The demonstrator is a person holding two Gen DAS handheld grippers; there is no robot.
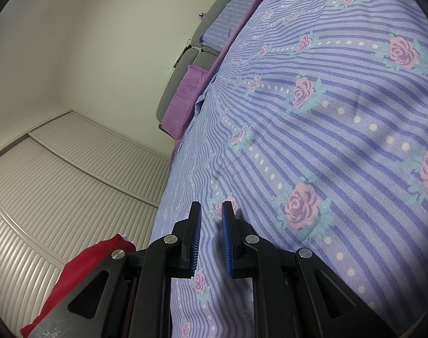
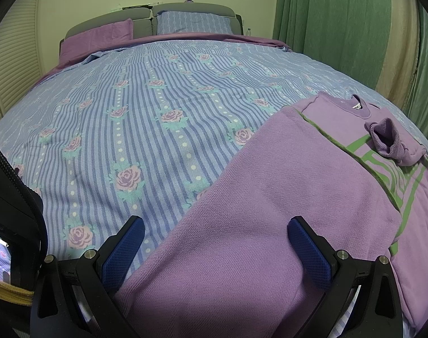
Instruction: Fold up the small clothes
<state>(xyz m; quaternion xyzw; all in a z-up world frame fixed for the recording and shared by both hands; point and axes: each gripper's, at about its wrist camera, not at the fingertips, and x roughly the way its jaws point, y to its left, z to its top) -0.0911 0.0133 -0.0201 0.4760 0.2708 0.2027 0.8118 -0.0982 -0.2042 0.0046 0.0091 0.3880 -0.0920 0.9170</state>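
A lilac sweater with green lettering lies on the bed at the right of the right wrist view, one side folded over its front and a sleeve cuff lying on its chest. My right gripper is open wide, its jaws straddling the folded lilac fabric just above it. My left gripper is tilted over bare bedspread, its jaws a narrow gap apart with nothing between them. A red garment shows at the lower left of the left wrist view, beside the gripper body.
The bed carries a striped blue bedspread with roses. Pillows and a grey headboard stand at the far end. Louvred closet doors are on the left, green curtains on the right.
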